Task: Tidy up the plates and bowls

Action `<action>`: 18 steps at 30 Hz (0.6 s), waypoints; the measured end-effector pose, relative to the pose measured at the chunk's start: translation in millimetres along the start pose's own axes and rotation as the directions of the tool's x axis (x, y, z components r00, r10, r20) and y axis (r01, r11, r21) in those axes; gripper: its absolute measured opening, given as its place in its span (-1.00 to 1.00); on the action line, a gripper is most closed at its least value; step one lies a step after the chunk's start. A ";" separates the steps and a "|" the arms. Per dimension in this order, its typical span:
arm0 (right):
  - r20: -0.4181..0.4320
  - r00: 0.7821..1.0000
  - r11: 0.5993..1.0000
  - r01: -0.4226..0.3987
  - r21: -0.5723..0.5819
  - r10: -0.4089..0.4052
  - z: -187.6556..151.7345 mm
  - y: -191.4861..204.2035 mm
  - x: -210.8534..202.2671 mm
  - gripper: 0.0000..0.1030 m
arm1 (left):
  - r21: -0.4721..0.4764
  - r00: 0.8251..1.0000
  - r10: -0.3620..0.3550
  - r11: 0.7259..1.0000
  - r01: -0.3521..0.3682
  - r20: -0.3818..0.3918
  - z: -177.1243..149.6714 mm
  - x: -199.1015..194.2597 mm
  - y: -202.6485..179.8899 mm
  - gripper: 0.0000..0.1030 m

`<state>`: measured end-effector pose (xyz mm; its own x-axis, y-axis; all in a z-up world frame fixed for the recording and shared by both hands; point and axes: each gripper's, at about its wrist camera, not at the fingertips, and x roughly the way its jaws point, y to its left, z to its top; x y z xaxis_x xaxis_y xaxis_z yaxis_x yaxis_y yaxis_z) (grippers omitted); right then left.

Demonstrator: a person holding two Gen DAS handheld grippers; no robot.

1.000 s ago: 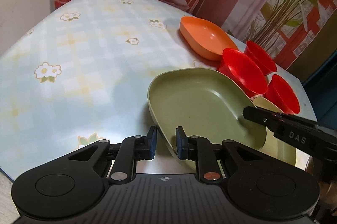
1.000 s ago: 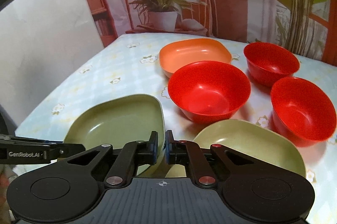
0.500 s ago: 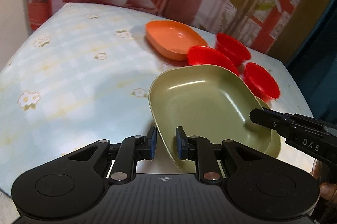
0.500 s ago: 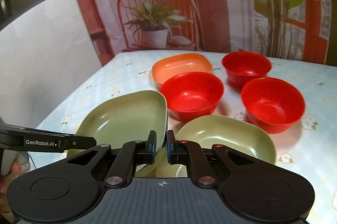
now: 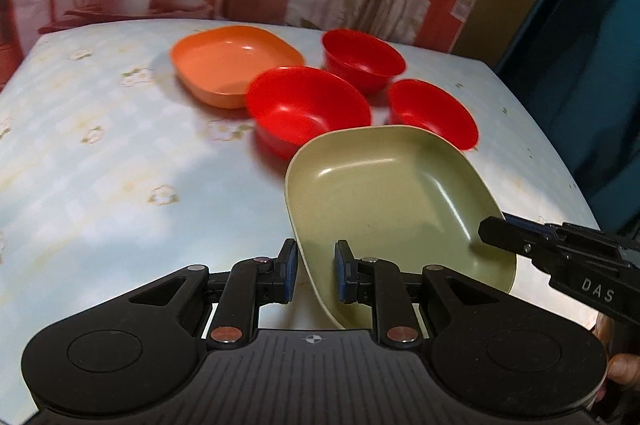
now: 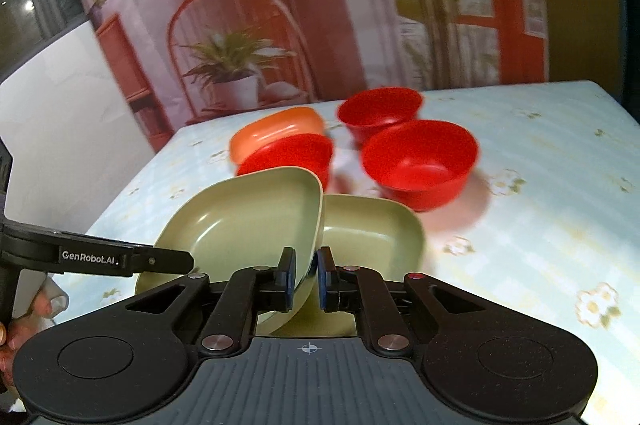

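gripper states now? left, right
Left gripper: shut on the rim of the lifted green plate.
Right gripper: shut on the same plate's opposite rim.

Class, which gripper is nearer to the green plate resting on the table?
Right. The right gripper hangs just before the resting green plate; the left gripper grips the raised plate's far rim.

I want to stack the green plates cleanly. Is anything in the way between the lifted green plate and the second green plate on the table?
Nothing visible. The lifted square green plate, tilted and gripped at its rim by the left gripper and right gripper, hangs beside the second green plate. The nearest red bowl sits behind it.
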<state>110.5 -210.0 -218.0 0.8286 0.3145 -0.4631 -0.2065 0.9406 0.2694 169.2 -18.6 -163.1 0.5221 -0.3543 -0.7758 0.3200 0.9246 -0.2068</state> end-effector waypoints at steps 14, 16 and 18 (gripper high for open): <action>-0.028 0.998 0.995 0.063 0.084 -0.061 -15.5 -29.5 1.3 -0.76 | 0.117 0.998 0.027 0.993 -0.020 -0.060 15.6 38.4 -27.2 -0.59; -0.039 0.997 0.993 0.067 0.092 -0.064 -17.4 -31.5 4.1 -0.76 | 0.124 0.998 0.029 0.992 -0.021 -0.064 17.6 40.6 -28.5 -0.59; -0.044 0.997 0.992 0.070 0.102 -0.066 -17.8 -34.6 6.3 -0.75 | 0.131 0.997 0.030 0.991 -0.021 -0.065 20.2 44.2 -29.8 -0.59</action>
<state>113.6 -238.3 -245.3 0.8167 0.2571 -0.5166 -0.0938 0.9425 0.3207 198.6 -64.6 -179.2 0.4785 -0.3167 -0.8190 0.4095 0.9055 -0.1109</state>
